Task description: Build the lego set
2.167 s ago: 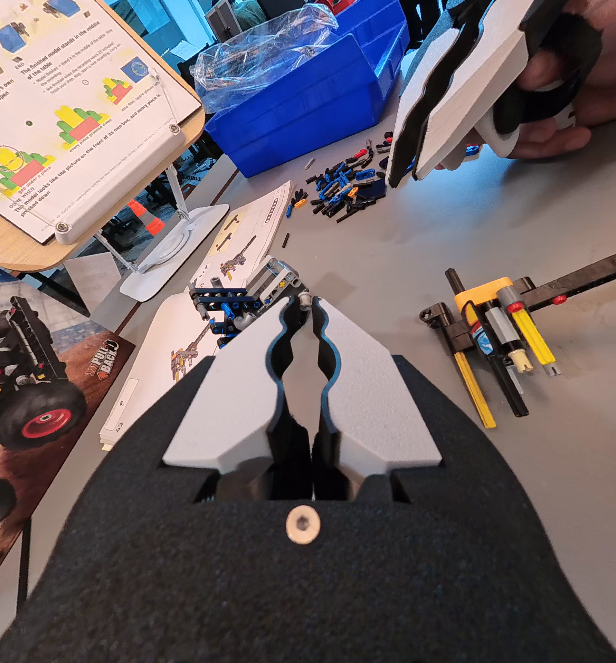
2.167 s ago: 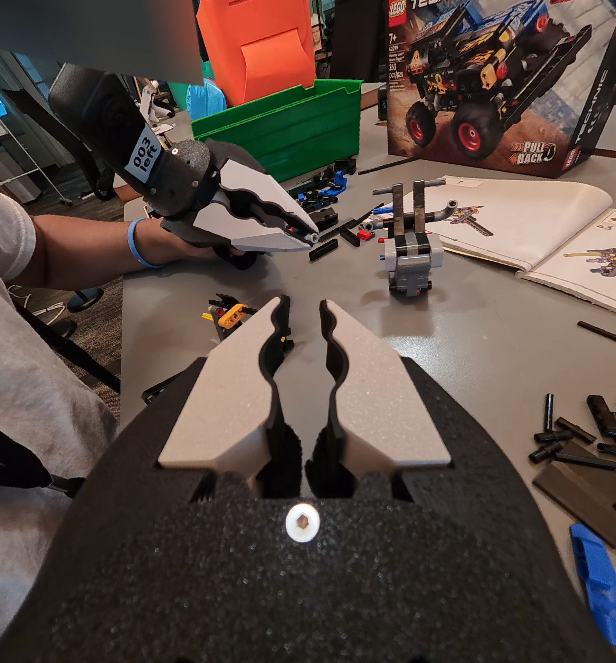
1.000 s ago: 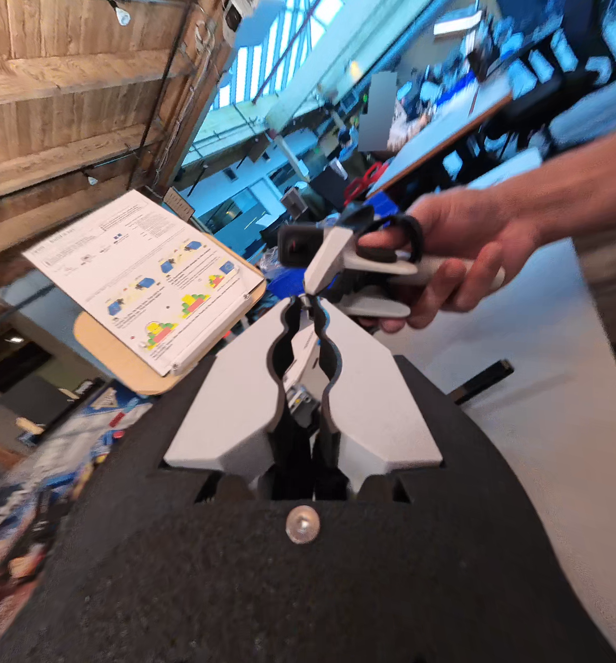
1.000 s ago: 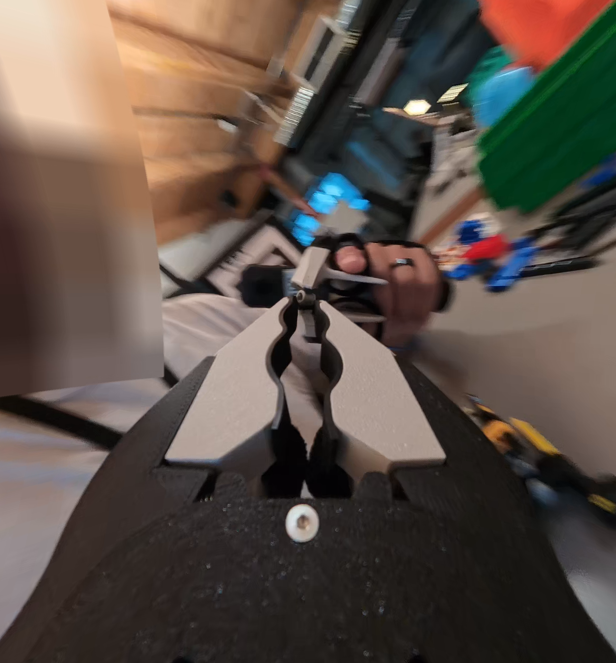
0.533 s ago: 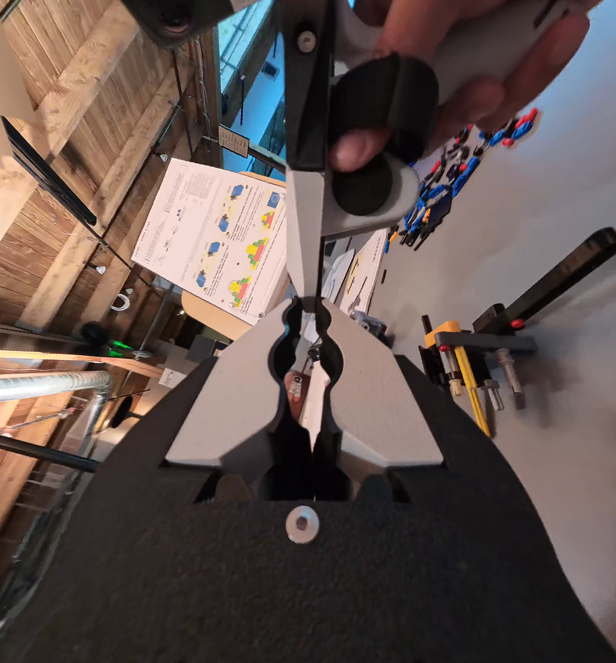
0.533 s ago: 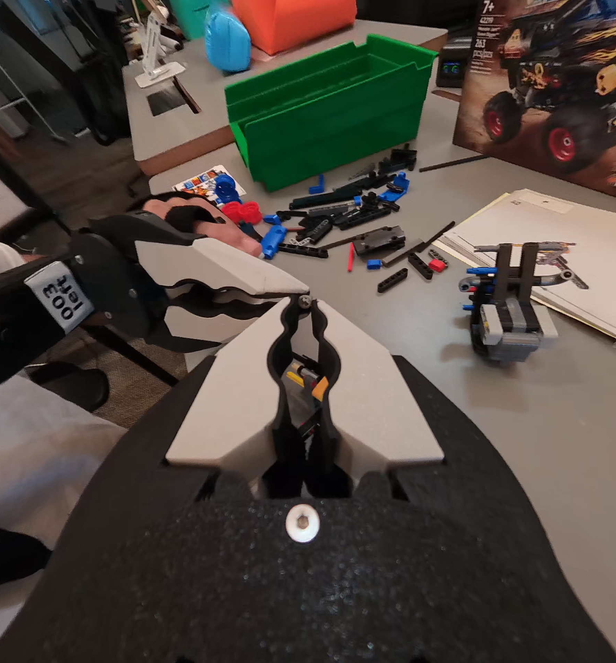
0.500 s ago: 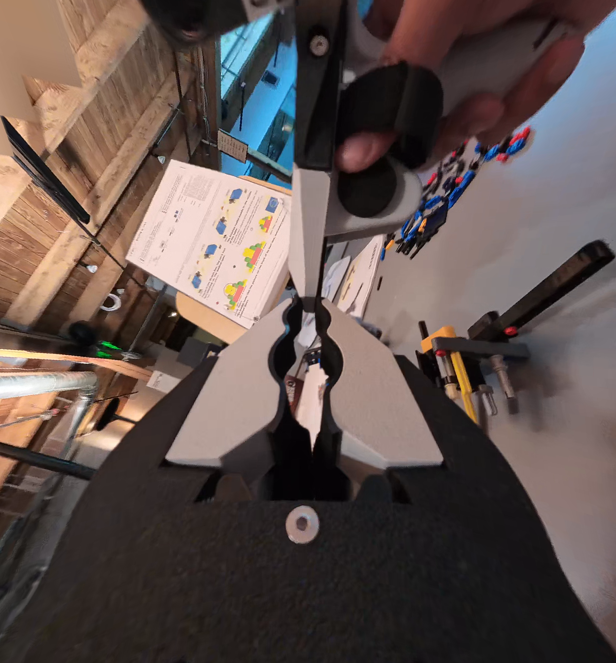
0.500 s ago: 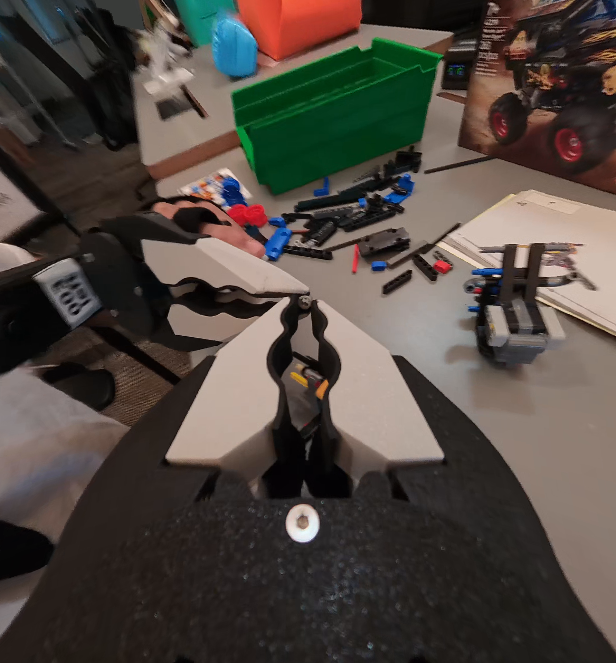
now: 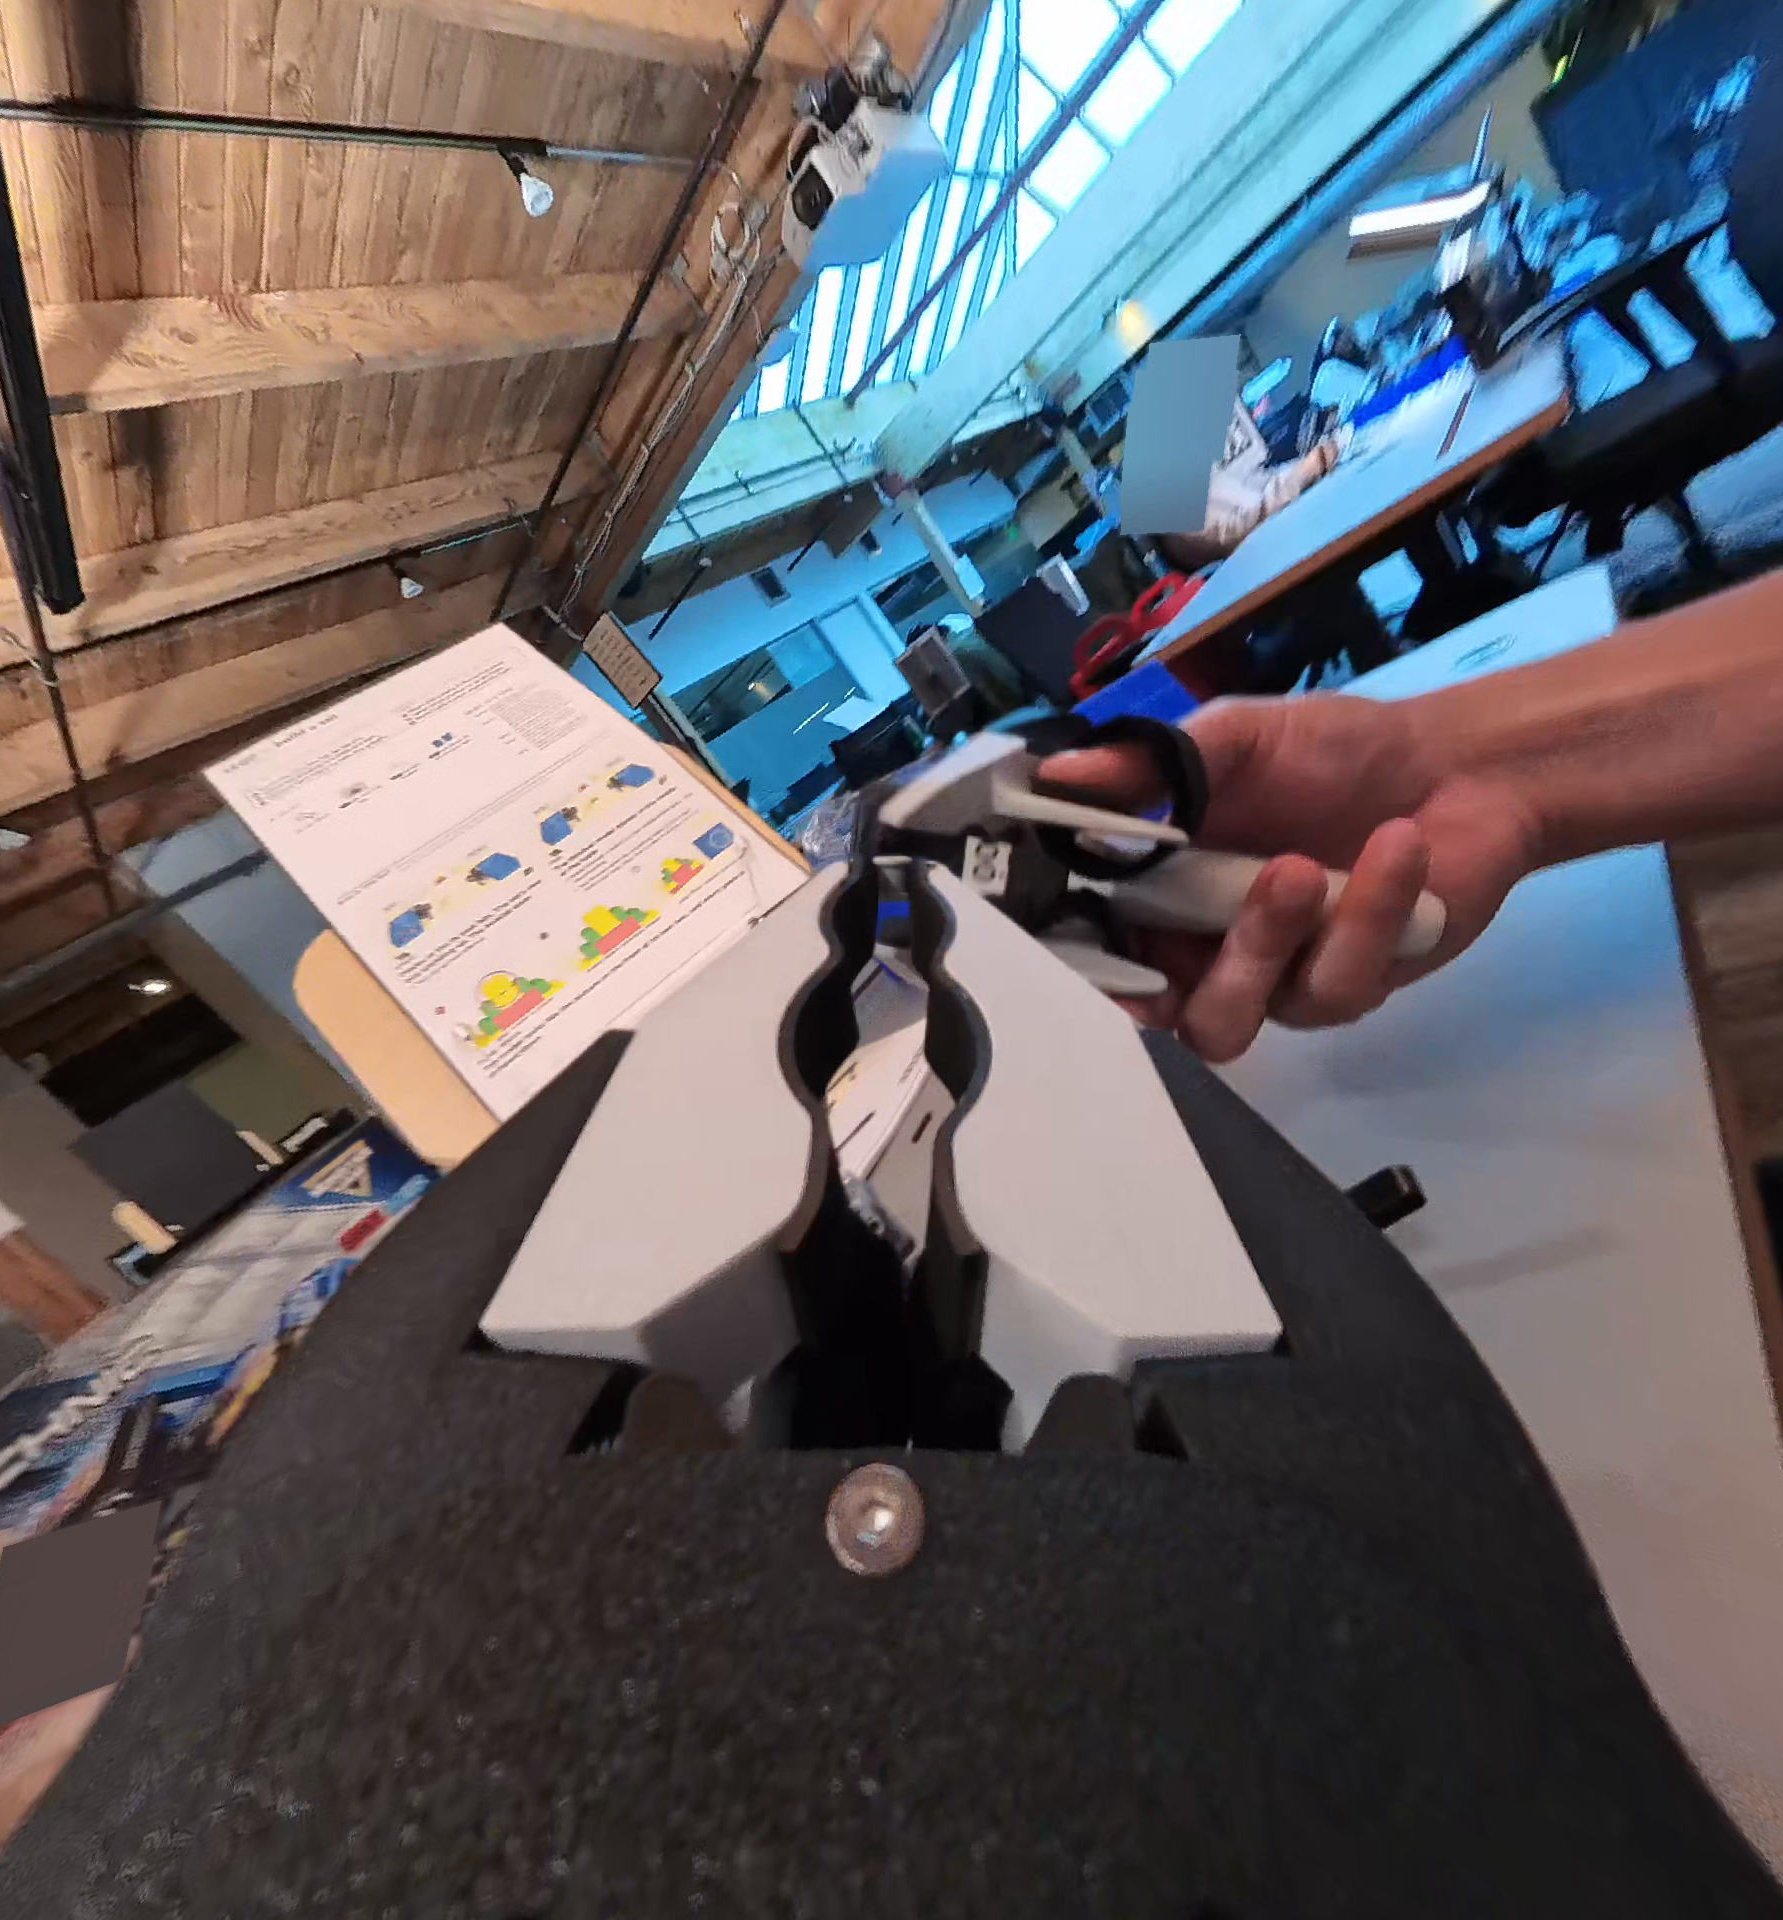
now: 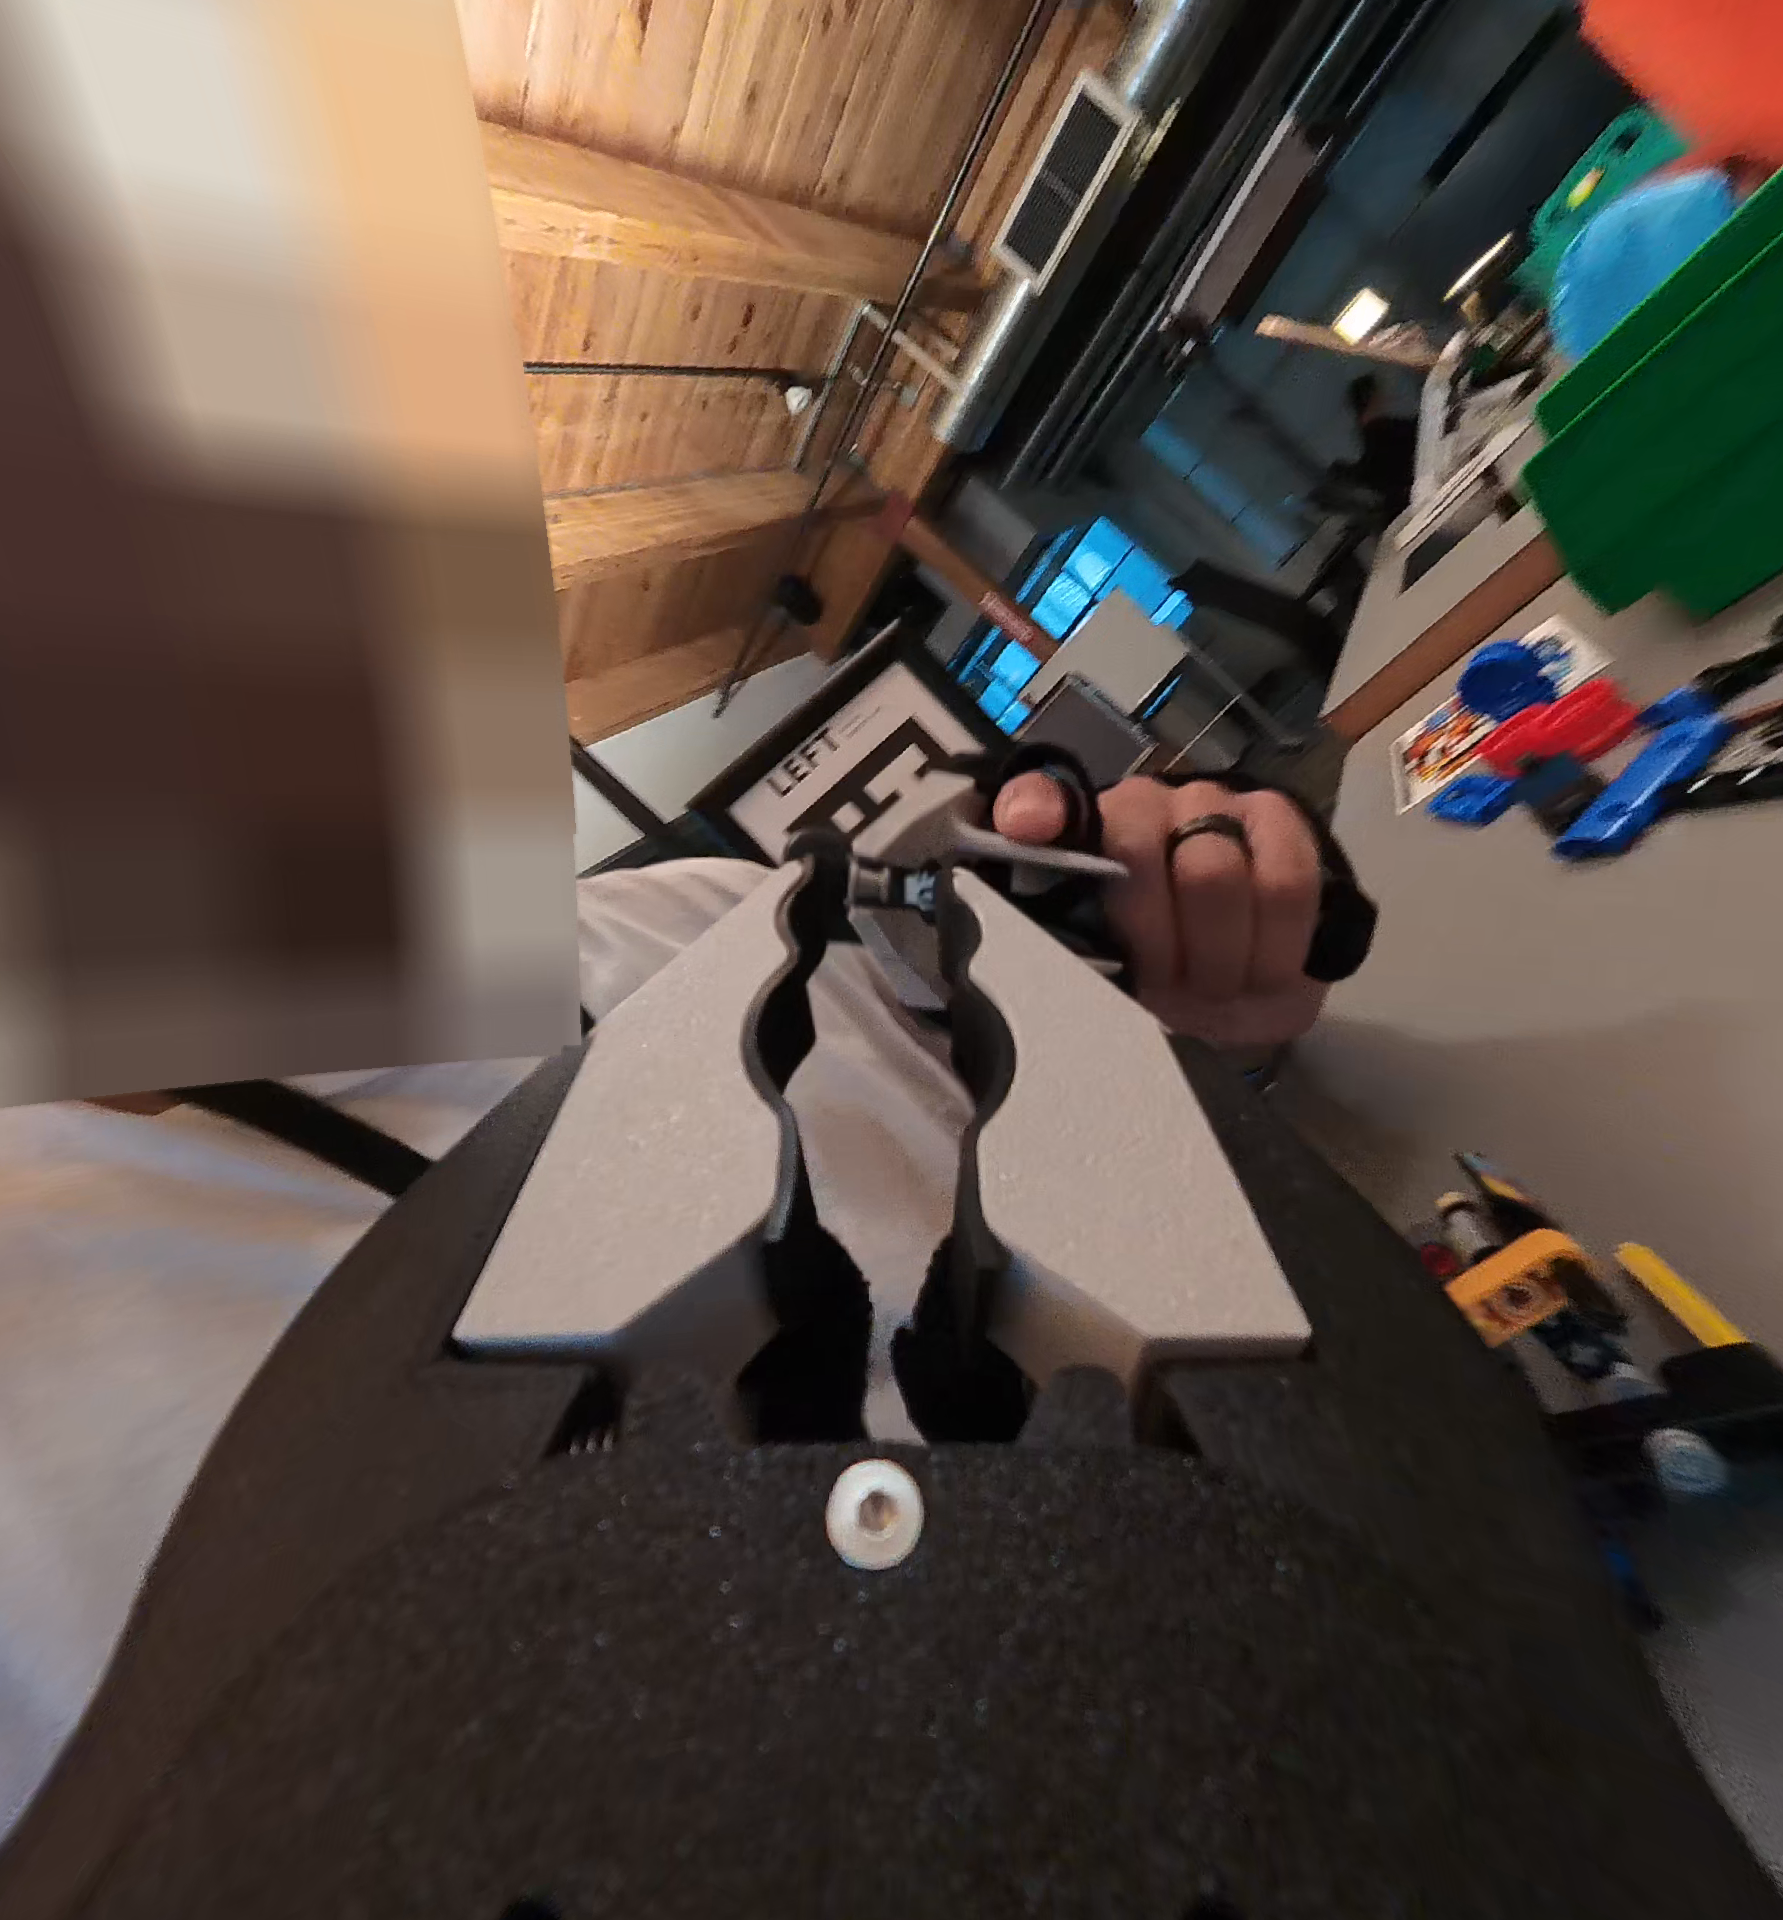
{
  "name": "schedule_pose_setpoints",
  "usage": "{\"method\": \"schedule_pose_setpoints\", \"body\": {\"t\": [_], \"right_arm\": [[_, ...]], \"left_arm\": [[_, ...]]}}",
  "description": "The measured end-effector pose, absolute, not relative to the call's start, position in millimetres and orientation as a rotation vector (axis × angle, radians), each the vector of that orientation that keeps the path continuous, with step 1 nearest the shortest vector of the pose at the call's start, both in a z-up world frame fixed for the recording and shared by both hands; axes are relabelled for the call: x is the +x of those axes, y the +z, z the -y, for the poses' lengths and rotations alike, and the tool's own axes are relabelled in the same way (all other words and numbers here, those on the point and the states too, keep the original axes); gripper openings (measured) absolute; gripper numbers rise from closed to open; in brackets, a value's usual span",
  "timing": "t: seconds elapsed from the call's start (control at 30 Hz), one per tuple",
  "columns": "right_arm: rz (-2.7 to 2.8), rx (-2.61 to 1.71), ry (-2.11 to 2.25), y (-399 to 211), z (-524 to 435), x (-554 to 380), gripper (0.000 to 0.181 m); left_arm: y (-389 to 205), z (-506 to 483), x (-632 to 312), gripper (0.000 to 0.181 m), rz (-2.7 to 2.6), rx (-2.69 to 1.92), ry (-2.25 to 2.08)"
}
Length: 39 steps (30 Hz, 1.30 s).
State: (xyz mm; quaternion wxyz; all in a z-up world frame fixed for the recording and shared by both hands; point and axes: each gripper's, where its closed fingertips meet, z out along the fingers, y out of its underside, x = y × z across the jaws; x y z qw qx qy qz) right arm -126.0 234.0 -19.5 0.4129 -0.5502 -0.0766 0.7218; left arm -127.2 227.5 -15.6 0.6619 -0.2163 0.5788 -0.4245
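— How is the partly built yellow-and-black lego assembly (image 10: 1521,1299) placed?

— It is laid on the grey table (image 10: 1489,1039). Up and left of it, the right gripper (image 10: 879,904) is held with its fingers apart.

— And the left gripper (image 9: 887,878)?

— A narrow gap is shown at its tips; a grip cannot be told. It is met tip to tip (a small grey peg (image 10: 871,885) is seen there).

— Beyond the assembly?

— Loose red and blue plastic pieces (image 10: 1583,727) are scattered, and farther still a green plastic bin (image 10: 1718,436) is set.
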Motion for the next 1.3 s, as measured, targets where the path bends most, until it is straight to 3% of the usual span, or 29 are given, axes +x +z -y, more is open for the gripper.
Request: {"method": "schedule_pose_setpoints", "body": {"t": [0.3,0.47,0.6,0.77,0.9,1.3], "right_arm": [[0.274,-1.273,2.027,-10.5,-219.9,-146.8,0.021],[0.28,-1.251,2.042,-8.0,-218.2,-148.0,0.009],[0.248,-1.425,1.767,-22.1,-230.7,-139.0,0.007],[0.246,-1.748,1.051,-52.8,-254.4,-118.1,0.007],[0.249,-1.857,0.643,-60.7,-262.1,-109.1,0.007],[0.227,-1.865,0.513,-62.9,-262.5,-107.3,0.007]], "left_arm": [[-5.3,-216.0,-134.2,0.004,-1.291,-0.446,-1.14],[-10.1,-214.9,-132.0,0.004,-1.31,-0.429,-1.099],[-25.3,-228.0,-121.8,0.004,-1.391,-0.458,-0.896],[-51.2,-251.5,-105.4,0.004,-1.476,-0.491,-0.448],[-56.0,-254.2,-99.1,0.005,-1.47,-0.508,-0.349],[-59.9,-257.2,-96.2,0.005,-1.473,-0.553,-0.356]]}}
